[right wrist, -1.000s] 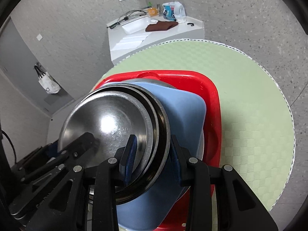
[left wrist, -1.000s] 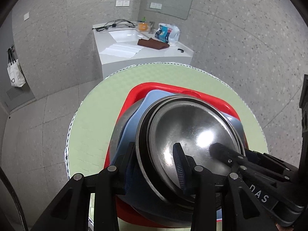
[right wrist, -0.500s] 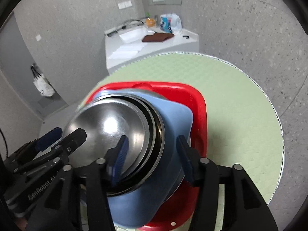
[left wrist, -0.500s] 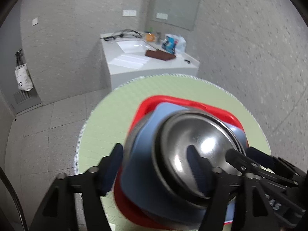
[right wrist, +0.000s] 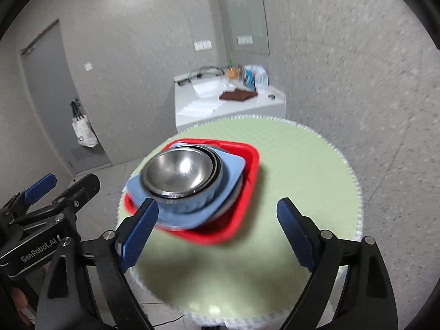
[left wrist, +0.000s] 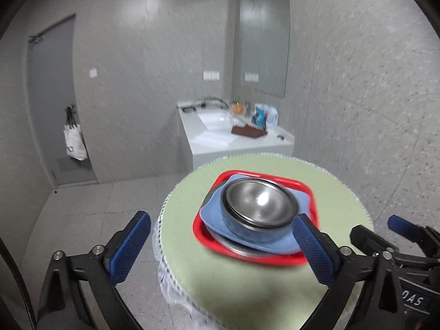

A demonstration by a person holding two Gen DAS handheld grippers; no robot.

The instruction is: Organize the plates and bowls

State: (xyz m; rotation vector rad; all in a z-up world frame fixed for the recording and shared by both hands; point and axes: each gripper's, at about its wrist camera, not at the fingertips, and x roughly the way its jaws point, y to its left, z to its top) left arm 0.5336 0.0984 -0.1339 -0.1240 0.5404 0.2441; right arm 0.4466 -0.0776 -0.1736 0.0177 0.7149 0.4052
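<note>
A stack of steel bowls (left wrist: 258,203) (right wrist: 181,173) rests in a dark bluish bowl on a blue plate (left wrist: 214,216) (right wrist: 233,167), all inside a red tray (left wrist: 309,195) (right wrist: 249,159) on the round green table (left wrist: 338,192) (right wrist: 297,159). My left gripper (left wrist: 224,242) hangs back from the stack, jaws opening wide, nothing between them. The right gripper (right wrist: 217,228) is likewise pulled back, its jaws opening, with nothing held. Each gripper shows at the edge of the other's view.
A white counter (left wrist: 236,140) (right wrist: 228,101) with a sink, a brown cloth, bottles and cables stands behind the table against the grey wall. A white bag (left wrist: 74,140) hangs by a grey door at the left. Tiled floor surrounds the table.
Both grippers let go of the bowl rims, opened wide and pulled back and up from the stack. The stack stays in the red tray and looks smaller now.
</note>
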